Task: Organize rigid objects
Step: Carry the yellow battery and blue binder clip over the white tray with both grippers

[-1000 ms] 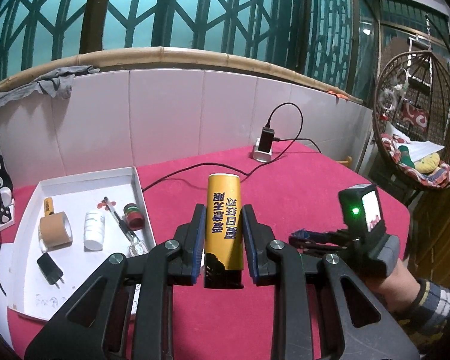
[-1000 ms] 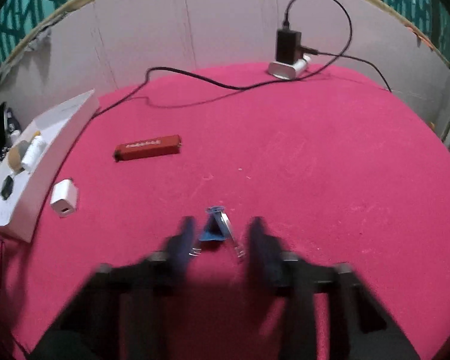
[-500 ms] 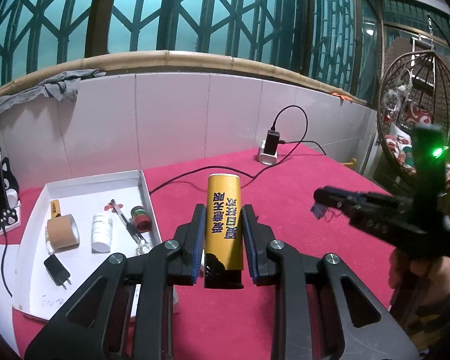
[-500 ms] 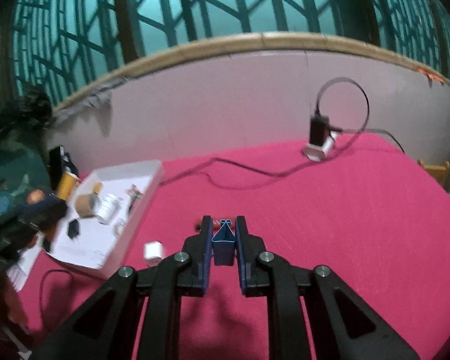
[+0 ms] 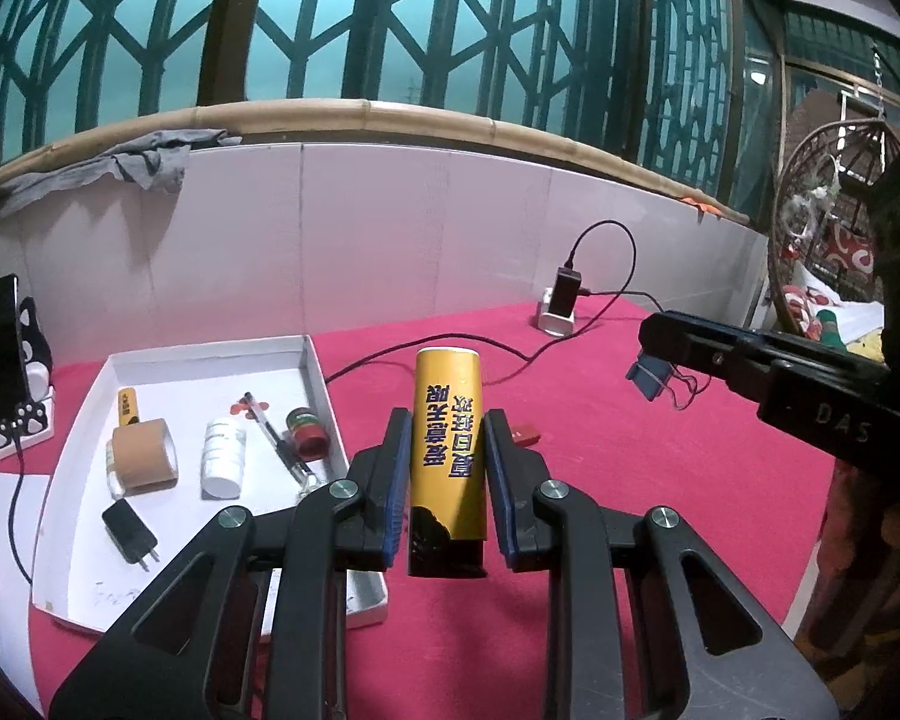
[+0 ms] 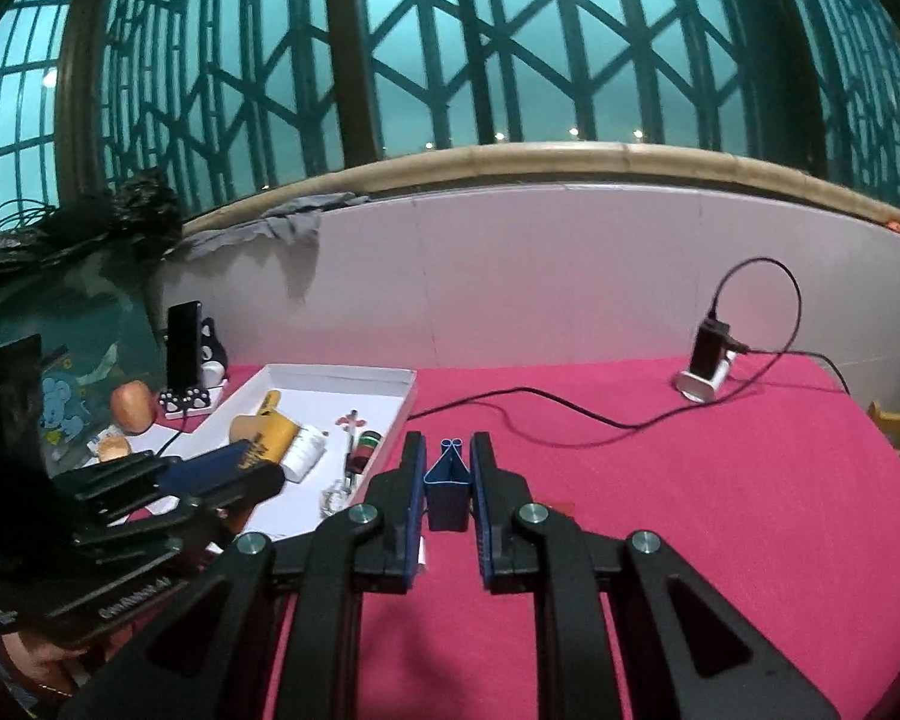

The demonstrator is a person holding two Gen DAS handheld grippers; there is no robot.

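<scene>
My left gripper (image 5: 447, 420) is shut on a yellow tube (image 5: 448, 438) with dark print, held above the red table beside the white tray (image 5: 78, 546). My right gripper (image 6: 447, 450) is shut on a blue binder clip (image 6: 448, 483), held in the air right of the tray (image 6: 405, 402). The clip (image 5: 651, 381) and right gripper also show at the right of the left wrist view. The tray holds a tape roll (image 5: 144, 456), a white bottle (image 5: 223, 456), a pen (image 5: 273, 438), a small red jar (image 5: 307, 429) and a black plug (image 5: 129, 534).
A red flat object (image 5: 525, 433) lies on the table just past the left fingers. A charger on a white stand (image 5: 561, 306) with a black cable sits by the tiled wall. A phone on a cat stand (image 5: 12, 372) is left of the tray. A wicker chair (image 5: 834, 228) stands at far right.
My right gripper closed on the blue clip on the table, lifted it and moved up and towards the tray. My left gripper kept the yellow tube and rose slightly.
</scene>
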